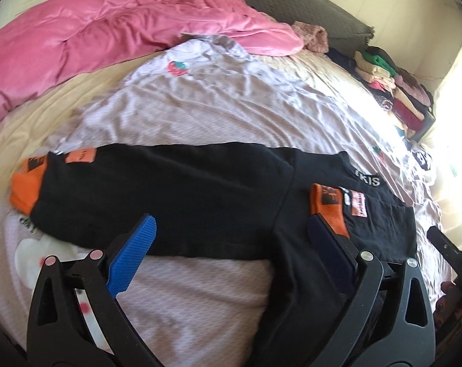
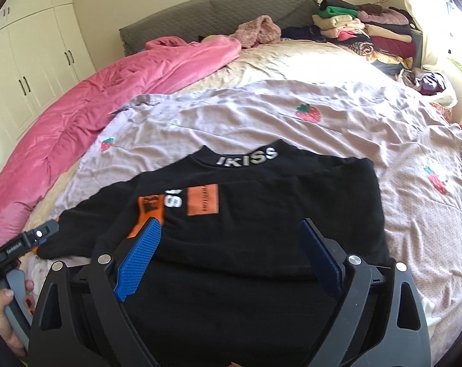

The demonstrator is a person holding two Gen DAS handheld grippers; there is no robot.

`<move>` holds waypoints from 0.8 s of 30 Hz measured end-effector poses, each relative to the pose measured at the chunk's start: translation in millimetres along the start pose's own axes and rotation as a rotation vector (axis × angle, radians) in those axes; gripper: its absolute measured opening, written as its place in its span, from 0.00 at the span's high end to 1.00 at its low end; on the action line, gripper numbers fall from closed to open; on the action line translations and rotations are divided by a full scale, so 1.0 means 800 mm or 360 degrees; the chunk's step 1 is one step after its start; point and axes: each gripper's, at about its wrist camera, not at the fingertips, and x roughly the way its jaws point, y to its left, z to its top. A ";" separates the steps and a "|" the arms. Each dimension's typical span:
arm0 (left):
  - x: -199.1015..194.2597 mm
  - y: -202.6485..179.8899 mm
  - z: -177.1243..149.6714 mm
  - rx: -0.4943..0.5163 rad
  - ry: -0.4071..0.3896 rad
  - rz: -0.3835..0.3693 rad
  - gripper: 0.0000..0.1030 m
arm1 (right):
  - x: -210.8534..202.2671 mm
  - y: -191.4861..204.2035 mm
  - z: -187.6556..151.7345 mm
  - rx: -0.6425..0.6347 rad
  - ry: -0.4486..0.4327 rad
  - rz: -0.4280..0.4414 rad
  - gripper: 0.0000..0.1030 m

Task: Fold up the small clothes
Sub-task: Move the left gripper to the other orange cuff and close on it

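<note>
The black sweatshirt (image 2: 261, 220) is matt, soft knit cloth with ribbed orange cuffs (image 1: 24, 183) and flat printed patches. Under it the pale bedsheet (image 2: 292, 128) is thin, creased woven cloth with a faint sheen in the sunlight. The pink quilt (image 1: 78, 36) looks plush and velvety. The headboard (image 2: 215, 15) is quilted grey fabric. Each gripper is matt black plastic with shiny metal pins (image 2: 354, 259) and ridged blue rubbery pads (image 1: 133, 257). The wardrobe doors (image 2: 32, 58) are smooth and painted.
</note>
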 end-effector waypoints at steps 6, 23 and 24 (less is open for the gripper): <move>-0.021 0.047 0.006 -0.0074 -0.0021 0.0076 0.09 | -0.002 0.034 0.006 -0.0020 -0.0023 0.0055 0.10; -0.042 0.161 0.003 -0.0318 -0.0031 0.0199 0.09 | 0.022 0.118 -0.005 -0.0191 0.0071 0.0180 0.10; -0.041 0.166 0.002 -0.0336 -0.0028 0.0195 0.09 | 0.023 0.123 -0.006 -0.0206 0.0076 0.0187 0.10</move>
